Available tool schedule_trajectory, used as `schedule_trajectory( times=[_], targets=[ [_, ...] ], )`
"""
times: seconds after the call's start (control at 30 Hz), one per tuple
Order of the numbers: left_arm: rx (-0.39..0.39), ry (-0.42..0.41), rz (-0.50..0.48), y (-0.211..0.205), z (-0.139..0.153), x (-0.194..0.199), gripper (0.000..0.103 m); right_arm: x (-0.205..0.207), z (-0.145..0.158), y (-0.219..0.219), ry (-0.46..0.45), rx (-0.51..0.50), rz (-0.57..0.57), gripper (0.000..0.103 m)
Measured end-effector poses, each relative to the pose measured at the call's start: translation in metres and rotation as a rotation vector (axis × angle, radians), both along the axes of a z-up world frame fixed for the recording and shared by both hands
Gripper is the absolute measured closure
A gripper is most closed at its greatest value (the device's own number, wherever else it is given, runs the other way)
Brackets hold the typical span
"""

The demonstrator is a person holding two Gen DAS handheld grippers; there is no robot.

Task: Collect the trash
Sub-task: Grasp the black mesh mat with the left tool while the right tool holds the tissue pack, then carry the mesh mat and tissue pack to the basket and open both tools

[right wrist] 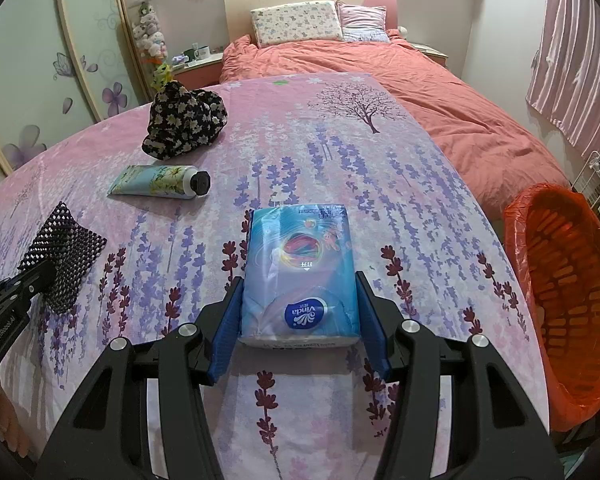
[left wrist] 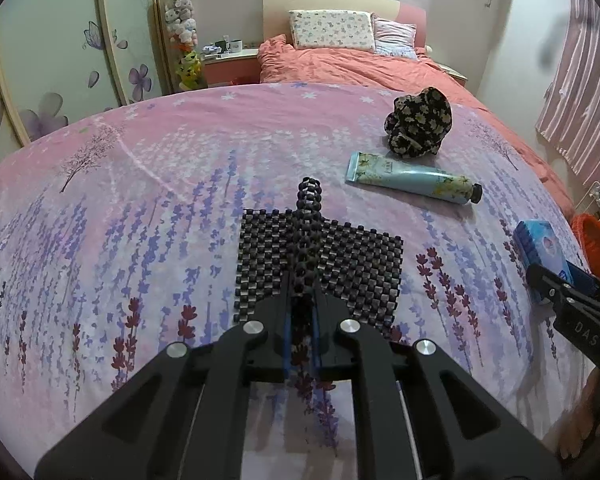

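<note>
My left gripper (left wrist: 301, 312) is shut on a black checkered mat (left wrist: 348, 252), pinching a raised fold of it on the bedspread; it also shows in the right wrist view (right wrist: 66, 256). My right gripper (right wrist: 300, 320) is closed around a blue Vinda tissue pack (right wrist: 300, 264), its blue pads against both sides; the pack also shows in the left wrist view (left wrist: 540, 256). A light blue cream tube (left wrist: 412, 178) (right wrist: 160, 182) and a black floral hat (left wrist: 418, 124) (right wrist: 184, 124) lie farther on.
An orange lined basket (right wrist: 572, 288) stands beside the bed at the right. The flowered bedspread (right wrist: 380, 184) covers the near bed, with a coral duvet (right wrist: 440, 92) and pillows behind. A nightstand with mugs (left wrist: 230, 54) and a wardrobe are at the left.
</note>
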State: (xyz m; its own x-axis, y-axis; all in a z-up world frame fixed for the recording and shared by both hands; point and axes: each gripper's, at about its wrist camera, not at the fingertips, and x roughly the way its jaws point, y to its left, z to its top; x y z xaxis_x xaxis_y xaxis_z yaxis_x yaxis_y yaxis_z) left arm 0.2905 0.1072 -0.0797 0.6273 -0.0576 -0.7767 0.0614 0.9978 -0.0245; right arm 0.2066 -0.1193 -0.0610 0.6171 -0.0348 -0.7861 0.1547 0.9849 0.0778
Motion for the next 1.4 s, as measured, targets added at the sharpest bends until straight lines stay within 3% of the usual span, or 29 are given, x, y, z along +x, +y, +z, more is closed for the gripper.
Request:
schedule_trajectory(
  times=[0.77, 1.0, 1.4],
  targets=[
    [-0.029, 0.002, 0.005, 0.004, -0.001, -0.001, 0.092, 0.000, -0.001, -0.006, -0.008, 0.026, 0.003, 0.049],
    [-0.017, -0.019, -0.003, 0.002, 0.002, -0.009, 0.097, -0.014, 0.002, -0.013, -0.035, 0.065, 0.045, 0.053],
    [-0.049, -0.162, -0.089, -0.039, 0.065, -0.061, 0.097, -0.080, 0.060, -0.041, -0.213, 0.040, 0.031, 0.053]
  ],
)
